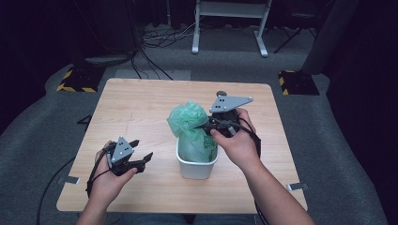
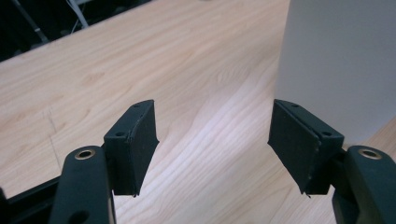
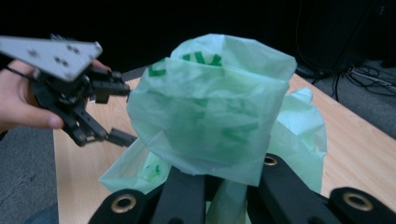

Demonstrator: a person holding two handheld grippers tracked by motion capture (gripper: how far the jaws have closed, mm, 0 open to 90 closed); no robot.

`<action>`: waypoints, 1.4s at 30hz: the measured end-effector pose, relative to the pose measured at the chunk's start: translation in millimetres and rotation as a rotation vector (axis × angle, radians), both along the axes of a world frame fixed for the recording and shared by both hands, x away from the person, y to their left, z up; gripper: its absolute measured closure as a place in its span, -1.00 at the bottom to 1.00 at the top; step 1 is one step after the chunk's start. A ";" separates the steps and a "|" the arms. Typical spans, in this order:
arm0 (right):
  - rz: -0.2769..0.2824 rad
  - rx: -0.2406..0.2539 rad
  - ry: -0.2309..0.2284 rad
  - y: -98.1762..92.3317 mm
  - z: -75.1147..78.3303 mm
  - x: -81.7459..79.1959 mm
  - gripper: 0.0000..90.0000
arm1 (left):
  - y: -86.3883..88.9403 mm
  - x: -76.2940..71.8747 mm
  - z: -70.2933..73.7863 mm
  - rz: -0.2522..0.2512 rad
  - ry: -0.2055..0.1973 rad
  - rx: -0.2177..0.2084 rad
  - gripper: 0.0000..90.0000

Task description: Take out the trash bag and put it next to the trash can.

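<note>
Green plastic bag (image 1: 190, 123) billows from a small white bin (image 1: 197, 167) at the middle of the wooden table (image 1: 136, 108). The right gripper (image 1: 208, 125) pinches the bag's bunched upper part, jaws closed on the film. Left of the bin, the left gripper (image 1: 142, 151) sits wide apart and empty; its own view shows the bin's wall (image 2: 341, 60) just beside one jaw.

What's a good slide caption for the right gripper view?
Right gripper pinches the green bag; the open left gripper waits beyond.

High view overhead facing forward, gripper views close along jaws, sharing table (image 1: 141, 103)
</note>
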State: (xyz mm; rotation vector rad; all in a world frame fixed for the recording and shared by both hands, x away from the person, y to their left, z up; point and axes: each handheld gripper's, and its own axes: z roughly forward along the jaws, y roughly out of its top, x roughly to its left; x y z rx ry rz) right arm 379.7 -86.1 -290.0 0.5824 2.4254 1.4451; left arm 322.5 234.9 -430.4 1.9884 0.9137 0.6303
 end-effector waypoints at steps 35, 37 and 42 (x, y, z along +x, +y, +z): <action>-0.054 0.082 -0.141 -30.3 57.7 -15.8 0.95 | 41.2 -2.3 -30.5 0.093 0.117 -0.049 -0.30; -0.063 0.090 -0.146 -36.7 61.3 -17.2 0.94 | 42.6 -2.2 -31.7 0.094 0.122 -0.045 -0.30; -0.095 0.096 -0.167 -55.2 70.8 -20.4 0.94 | 44.1 -0.9 -35.6 0.096 0.132 -0.038 -0.30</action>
